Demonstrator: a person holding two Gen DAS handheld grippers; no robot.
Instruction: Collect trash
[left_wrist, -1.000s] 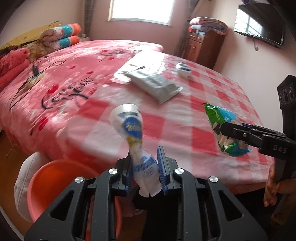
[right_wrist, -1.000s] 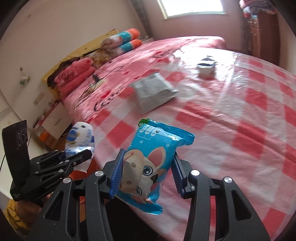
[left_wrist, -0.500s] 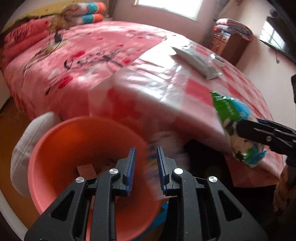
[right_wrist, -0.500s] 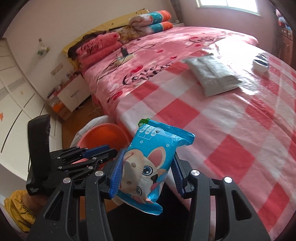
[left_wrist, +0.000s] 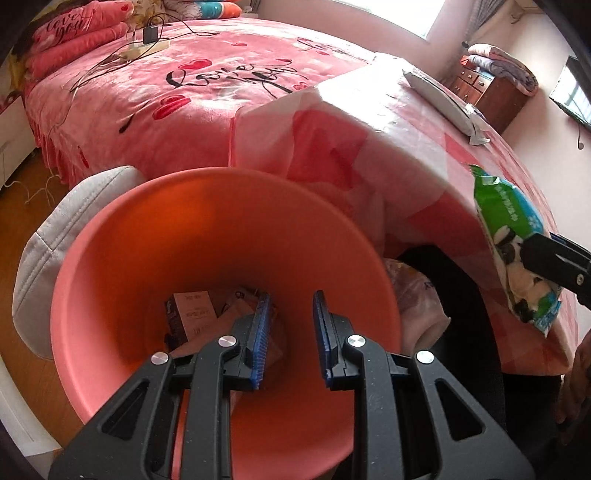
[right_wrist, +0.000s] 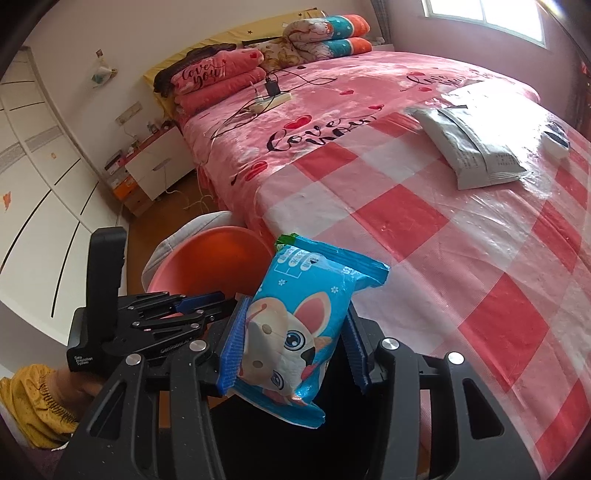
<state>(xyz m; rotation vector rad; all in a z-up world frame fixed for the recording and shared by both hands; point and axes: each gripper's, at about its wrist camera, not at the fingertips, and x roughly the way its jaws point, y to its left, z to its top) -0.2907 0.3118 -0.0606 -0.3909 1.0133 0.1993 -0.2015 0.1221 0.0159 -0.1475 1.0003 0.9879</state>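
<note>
My left gripper (left_wrist: 290, 314) is open and empty, held over the mouth of the orange trash bin (left_wrist: 122, 236), which has cartons and wrappers at its bottom. My right gripper (right_wrist: 293, 321) is shut on a blue wet-wipe packet with a cartoon dog (right_wrist: 295, 332), held beside the bed edge. That packet also shows in the left wrist view (left_wrist: 513, 236), right of the bin. In the right wrist view the left gripper (right_wrist: 201, 302) hovers over the bin (right_wrist: 207, 258). A grey packet (right_wrist: 469, 147) and a small white item (right_wrist: 557, 142) lie on the checked sheet.
The bed (right_wrist: 369, 110) has a pink blanket, a power strip with cables (right_wrist: 269, 99) and folded quilts at its head. A white cushion (left_wrist: 48, 236) sits behind the bin. A wooden cabinet (left_wrist: 491, 92) stands by the far wall.
My left gripper moved from above the bed down over the bin, opened, and the white-and-blue wrapper it held is gone from its jaws. The right gripper still holds its packet and drew nearer the bin.
</note>
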